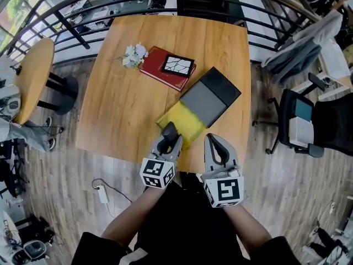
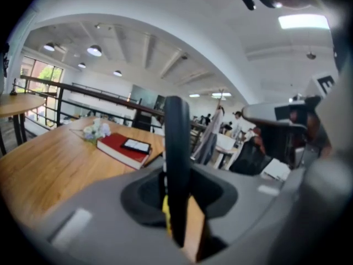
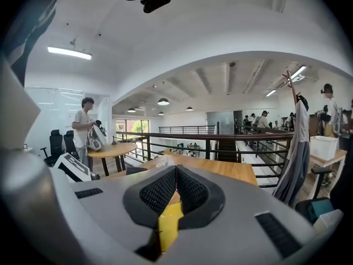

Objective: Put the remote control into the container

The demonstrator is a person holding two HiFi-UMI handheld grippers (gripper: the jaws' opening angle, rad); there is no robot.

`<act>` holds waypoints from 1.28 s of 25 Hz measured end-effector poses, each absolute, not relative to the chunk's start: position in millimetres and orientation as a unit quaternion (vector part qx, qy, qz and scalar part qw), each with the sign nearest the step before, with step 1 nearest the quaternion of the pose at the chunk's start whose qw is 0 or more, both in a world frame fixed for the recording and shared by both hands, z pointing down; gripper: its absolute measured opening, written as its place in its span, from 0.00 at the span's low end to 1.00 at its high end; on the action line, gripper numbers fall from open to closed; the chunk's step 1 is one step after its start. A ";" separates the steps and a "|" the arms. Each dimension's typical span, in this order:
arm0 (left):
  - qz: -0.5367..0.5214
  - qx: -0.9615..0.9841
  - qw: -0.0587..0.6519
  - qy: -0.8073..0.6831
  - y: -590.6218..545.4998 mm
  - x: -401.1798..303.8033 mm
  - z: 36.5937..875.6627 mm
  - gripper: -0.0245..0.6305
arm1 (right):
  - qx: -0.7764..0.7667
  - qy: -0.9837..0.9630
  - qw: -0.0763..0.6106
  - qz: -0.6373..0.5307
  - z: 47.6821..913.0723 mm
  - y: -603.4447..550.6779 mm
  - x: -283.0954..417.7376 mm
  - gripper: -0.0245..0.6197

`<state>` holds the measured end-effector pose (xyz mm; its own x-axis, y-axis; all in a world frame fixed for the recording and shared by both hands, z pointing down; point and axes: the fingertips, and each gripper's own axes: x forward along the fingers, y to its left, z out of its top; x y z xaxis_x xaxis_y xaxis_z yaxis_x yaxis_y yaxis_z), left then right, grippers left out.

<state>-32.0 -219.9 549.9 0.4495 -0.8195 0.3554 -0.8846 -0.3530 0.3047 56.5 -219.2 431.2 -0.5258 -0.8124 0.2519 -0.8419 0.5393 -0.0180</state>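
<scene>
My left gripper (image 1: 169,139) is shut on a black remote control (image 1: 168,130), which stands upright between its jaws in the left gripper view (image 2: 176,148). It hovers over the near edge of the wooden table (image 1: 127,109), right at the near left corner of the yellow container (image 1: 185,123). A flat grey and black lid (image 1: 209,99) lies across the container's far end. My right gripper (image 1: 214,143) is beside the left one, at the container's near right side. Its jaws (image 3: 175,173) are shut with nothing between them.
A red book (image 1: 161,69) with a black and white patterned tile (image 1: 177,65) on it lies further back, with a small bunch of white flowers (image 1: 134,54) beside it. A black railing (image 1: 77,37) runs behind the table. An office chair (image 1: 303,123) stands to the right, a round table (image 1: 33,76) to the left.
</scene>
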 end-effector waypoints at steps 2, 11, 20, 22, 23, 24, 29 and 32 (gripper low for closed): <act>0.070 0.816 0.245 -0.519 -222.9 -29.6 557.5 0.19 | 0.474 -0.871 0.105 0.073 434.9 -219.6 55.9 0.07; 0.083 0.820 0.256 -0.506 -233.4 -13.7 576.4 0.19 | 0.491 -0.860 0.112 0.087 445.4 -224.3 68.8 0.07; 0.114 0.819 0.269 -0.494 -237.2 -7.1 610.1 0.19 | 0.510 -0.846 0.125 0.097 456.8 -222.1 84.9 0.07; 0.119 0.819 0.272 -0.491 -237.1 -7.8 614.4 0.20 | 0.515 -0.842 0.124 0.100 459.6 -223.8 90.1 0.07; 0.121 0.819 0.273 -0.490 -237.1 -8.0 616.8 0.20 | 0.517 -0.841 0.124 0.102 461.2 -224.6 92.5 0.07; 0.123 0.819 0.273 -0.489 -237.6 -7.7 619.4 0.20 | 0.518 -0.840 0.125 0.102 462.3 -225.6 94.3 0.07; 0.130 0.819 0.277 -0.486 -241.6 -7.2 629.3 0.20 | 0.516 -0.841 0.128 0.097 461.5 -225.2 95.9 0.07; 0.132 0.815 0.282 -0.488 -244.4 -7.4 635.2 0.20 | 0.516 -0.841 0.127 0.103 463.1 -222.3 97.7 0.07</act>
<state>-7.4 -244.4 635.2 0.4886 -0.7210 0.4914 -0.8705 -0.3641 0.3313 97.7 -222.3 463.1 -0.4349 -0.8416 0.3202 -0.8939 0.4463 -0.0412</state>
